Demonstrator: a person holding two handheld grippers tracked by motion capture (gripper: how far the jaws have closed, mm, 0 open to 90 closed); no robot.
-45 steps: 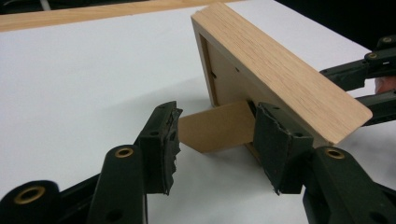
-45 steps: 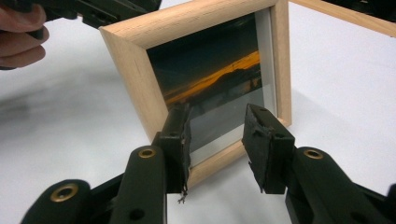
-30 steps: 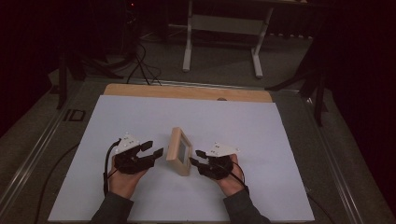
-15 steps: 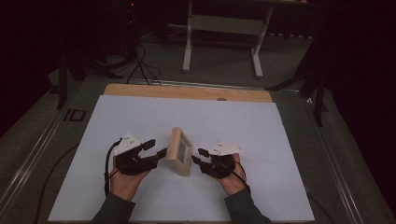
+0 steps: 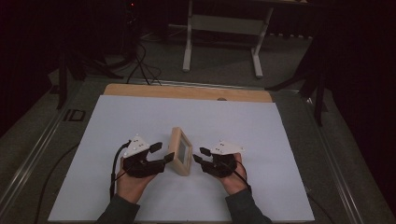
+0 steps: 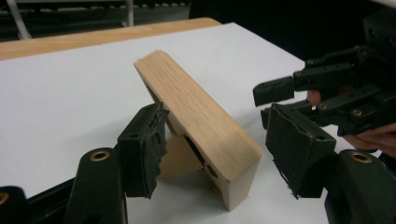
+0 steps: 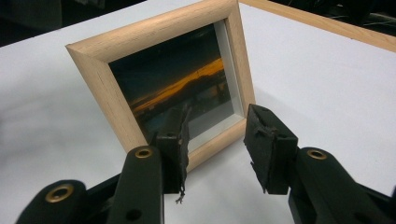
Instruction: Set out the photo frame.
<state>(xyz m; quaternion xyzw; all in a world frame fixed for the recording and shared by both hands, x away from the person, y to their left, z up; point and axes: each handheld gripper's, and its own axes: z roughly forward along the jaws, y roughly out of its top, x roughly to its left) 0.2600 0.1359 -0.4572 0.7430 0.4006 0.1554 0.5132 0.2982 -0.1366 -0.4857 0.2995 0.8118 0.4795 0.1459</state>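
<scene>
A small light-wood picture frame stands propped on its back stand on the white mat, its sunset photo facing right. My left gripper is behind it. In the left gripper view the frame's side edge lies between the pads of my left gripper without touching either; these jaws have just been opening. My right gripper sits just right of the frame, and it also shows in the left gripper view. In the right gripper view its pads stand apart in front of the frame's lower edge, with nothing between them.
The white mat covers the table, with a bare wooden strip along the far edge. Beyond the table stand a white metal stand and floor cables. Metal rails run along both table sides.
The left gripper's jaws have spread wider around the frame's edge. The frame and the right gripper have stayed where they were.
</scene>
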